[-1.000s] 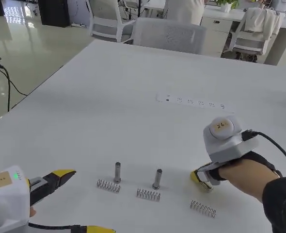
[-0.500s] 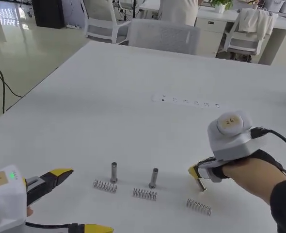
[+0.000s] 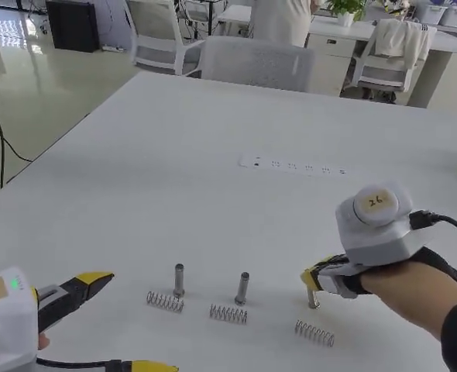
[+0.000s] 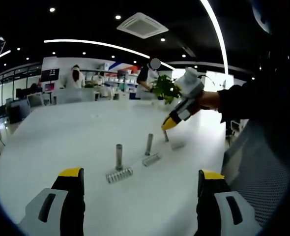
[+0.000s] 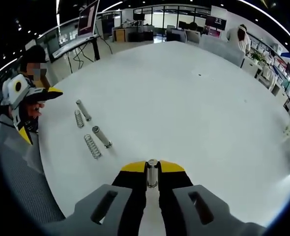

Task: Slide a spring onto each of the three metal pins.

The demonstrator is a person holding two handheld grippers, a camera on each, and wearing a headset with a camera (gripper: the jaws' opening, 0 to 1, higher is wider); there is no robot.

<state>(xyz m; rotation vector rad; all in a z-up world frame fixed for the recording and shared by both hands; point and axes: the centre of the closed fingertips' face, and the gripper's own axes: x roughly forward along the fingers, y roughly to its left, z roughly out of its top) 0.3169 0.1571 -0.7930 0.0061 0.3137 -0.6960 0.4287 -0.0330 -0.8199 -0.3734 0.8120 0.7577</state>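
Two metal pins (image 3: 179, 280) (image 3: 243, 287) stand upright on the white table (image 3: 213, 194). A spring (image 3: 165, 301) (image 3: 228, 313) lies in front of each. A third spring (image 3: 314, 333) lies further right. My right gripper (image 3: 314, 283) is shut on the third pin (image 3: 314, 299), which it holds nearly upright just over the table, behind that spring. In the right gripper view the pin's top (image 5: 152, 173) sits between the yellow jaws. My left gripper (image 3: 124, 322) is at the near left, open and holding nothing, left of the first pin (image 4: 119, 156).
A white power strip (image 3: 290, 165) lies flat mid-table. Chairs (image 3: 255, 62) stand at the far edge, with a person behind them. The right gripper's cable (image 3: 445, 225) runs off to the right.
The right gripper has turned the pin from tilted to nearly upright and has edged a little left. The left gripper has stayed open in place. The head camera has shifted.
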